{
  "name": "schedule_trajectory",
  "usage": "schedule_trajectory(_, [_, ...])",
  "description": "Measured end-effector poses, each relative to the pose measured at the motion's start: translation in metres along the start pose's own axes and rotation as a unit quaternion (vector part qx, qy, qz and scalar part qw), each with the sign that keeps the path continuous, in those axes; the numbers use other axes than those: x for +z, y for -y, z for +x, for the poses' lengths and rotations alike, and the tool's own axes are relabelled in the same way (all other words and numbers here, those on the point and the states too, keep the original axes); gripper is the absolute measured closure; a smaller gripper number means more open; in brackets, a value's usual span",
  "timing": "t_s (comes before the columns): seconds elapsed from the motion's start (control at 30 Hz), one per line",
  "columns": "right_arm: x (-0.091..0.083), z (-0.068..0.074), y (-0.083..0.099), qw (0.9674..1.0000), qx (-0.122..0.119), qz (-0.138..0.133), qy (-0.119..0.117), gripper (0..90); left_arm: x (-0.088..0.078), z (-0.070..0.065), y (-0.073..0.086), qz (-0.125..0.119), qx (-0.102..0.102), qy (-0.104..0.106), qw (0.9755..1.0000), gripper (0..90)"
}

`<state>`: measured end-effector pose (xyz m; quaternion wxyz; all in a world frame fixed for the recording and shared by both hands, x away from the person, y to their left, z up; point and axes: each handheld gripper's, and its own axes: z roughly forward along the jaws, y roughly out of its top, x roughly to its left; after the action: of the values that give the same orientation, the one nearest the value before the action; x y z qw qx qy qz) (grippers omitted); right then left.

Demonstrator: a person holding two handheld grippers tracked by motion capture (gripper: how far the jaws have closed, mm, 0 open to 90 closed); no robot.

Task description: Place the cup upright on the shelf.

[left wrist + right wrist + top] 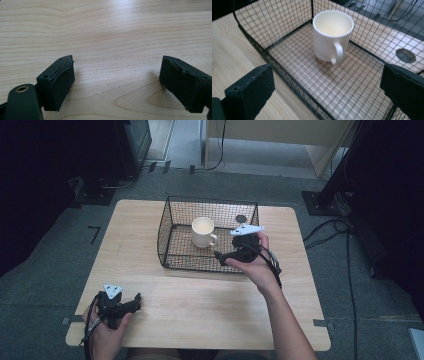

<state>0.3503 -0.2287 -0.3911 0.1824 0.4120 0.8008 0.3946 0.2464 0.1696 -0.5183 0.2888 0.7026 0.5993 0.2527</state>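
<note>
A white mug (203, 231) stands upright inside a black wire basket (210, 200) at the back middle of the wooden table. In the right gripper view the mug (332, 35) has its handle turned toward me, behind the basket's near wall (294, 86). My right gripper (220, 256) hovers over the basket's front right corner, aimed at the mug; its jaws (329, 92) stand wide open with nothing between them. My left gripper (136, 301) rests near the table's front left corner, open (117, 80) over bare wood.
A dark round hole (241, 218) sits in the tabletop just behind the basket's right side. The table (150, 285) has bare wood in front of and left of the basket. Cables (325, 232) and black stands lie on the floor to the right.
</note>
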Motion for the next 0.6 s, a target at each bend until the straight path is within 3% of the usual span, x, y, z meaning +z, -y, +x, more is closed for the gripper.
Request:
schedule_trajectory(0.17, [-0.011, 0.0, 0.016, 1.0, 0.002, 0.001, -0.002, 0.0, 0.0, 0.0, 0.0, 0.0, 0.0, 0.0, 1.0, 13.1])
schedule_trajectory(0.43, [-0.024, -0.005, 0.042, 0.9998, 0.012, 0.008, 0.013, 0.0, 0.0, 0.0, 0.0, 0.0, 0.0, 0.0, 1.0, 13.2])
schedule_trajectory(0.6, [-0.033, -0.008, 0.056, 0.9997, 0.025, -0.003, 0.006, 0.0, 0.0, 0.0, 0.0, 0.0, 0.001, 0.0, 1.0, 13.2])
